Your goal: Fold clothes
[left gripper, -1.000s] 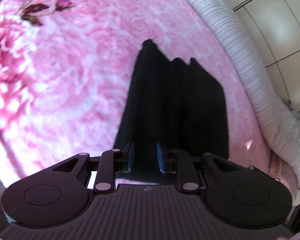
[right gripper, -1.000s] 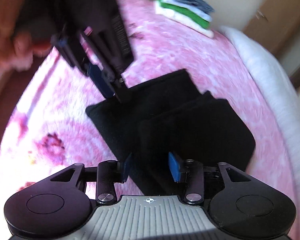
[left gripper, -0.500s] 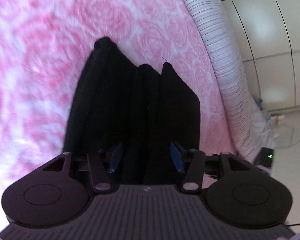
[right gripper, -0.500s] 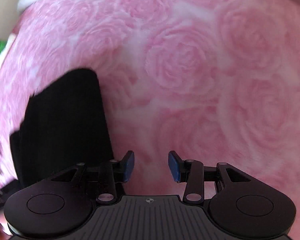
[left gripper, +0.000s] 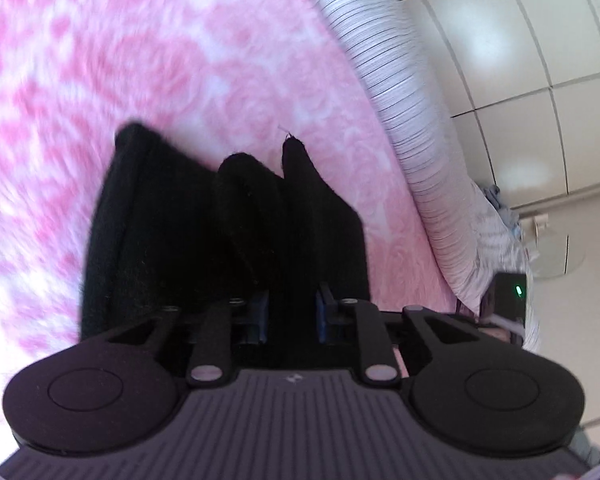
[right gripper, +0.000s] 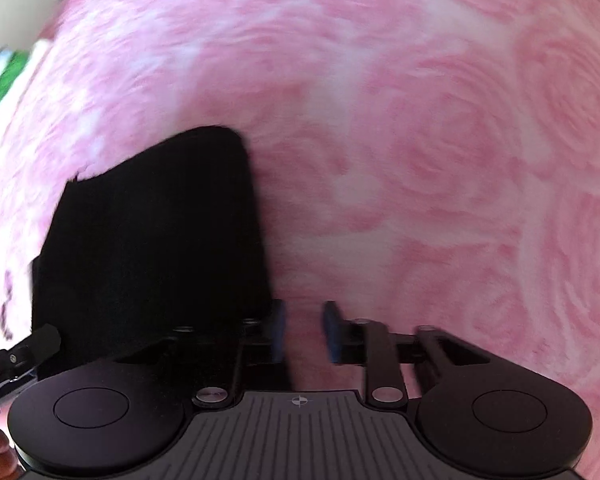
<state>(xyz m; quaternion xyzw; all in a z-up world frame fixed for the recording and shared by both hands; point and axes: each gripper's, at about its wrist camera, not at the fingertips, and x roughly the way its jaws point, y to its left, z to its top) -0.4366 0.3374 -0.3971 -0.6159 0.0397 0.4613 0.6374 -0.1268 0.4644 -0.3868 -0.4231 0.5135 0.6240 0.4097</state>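
A black folded garment (left gripper: 204,224) lies on the pink rose-patterned blanket (left gripper: 140,60). In the left wrist view my left gripper (left gripper: 290,314) has its blue pads on either side of one black fold at the garment's near edge, narrowly apart and closing on it. In the right wrist view the same garment (right gripper: 156,232) lies to the left. My right gripper (right gripper: 304,332) is open, with its left pad at the garment's right edge and pink blanket (right gripper: 420,160) between the pads.
A white ribbed bed edge (left gripper: 400,92) runs along the right, with white cabinet doors (left gripper: 520,60) beyond. A stack of folded clothes, green and white (right gripper: 4,80), sits at the far left of the right wrist view. The other gripper's tip (right gripper: 24,352) shows at lower left.
My left gripper's pads narrowed around a fold of the black garment after opening wide. My right gripper swung off the garment to its right edge and stays open.
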